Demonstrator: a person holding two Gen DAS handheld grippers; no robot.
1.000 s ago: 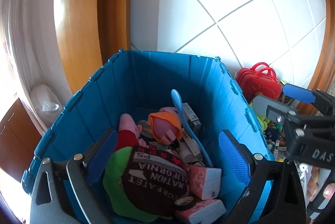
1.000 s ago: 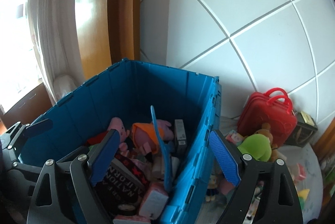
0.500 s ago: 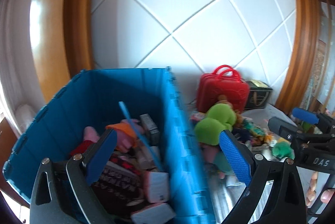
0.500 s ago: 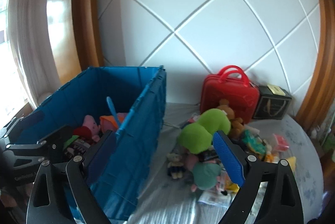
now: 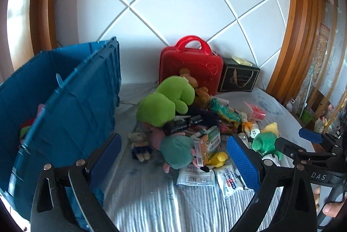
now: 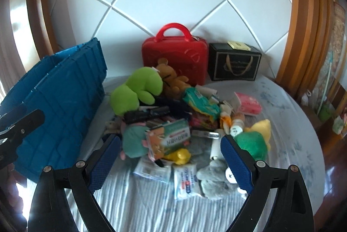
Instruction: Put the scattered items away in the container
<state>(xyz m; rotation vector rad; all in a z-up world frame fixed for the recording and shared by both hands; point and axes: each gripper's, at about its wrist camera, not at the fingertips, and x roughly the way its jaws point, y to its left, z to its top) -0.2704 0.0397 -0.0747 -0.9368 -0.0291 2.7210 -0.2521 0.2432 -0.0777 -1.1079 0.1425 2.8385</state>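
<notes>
Both claws, the left gripper (image 5: pixel 173 158) and right gripper (image 6: pixel 171 154), hang spread and empty over the toy pile (image 6: pixel 173 121) beside the blue container (image 5: pixel 71 115), so the next step is choosing 1 item to pinch.

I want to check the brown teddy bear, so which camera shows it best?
The right wrist view: the brown teddy bear shows face and body before the red case. In the left wrist view the green plush hides most of it.
</notes>
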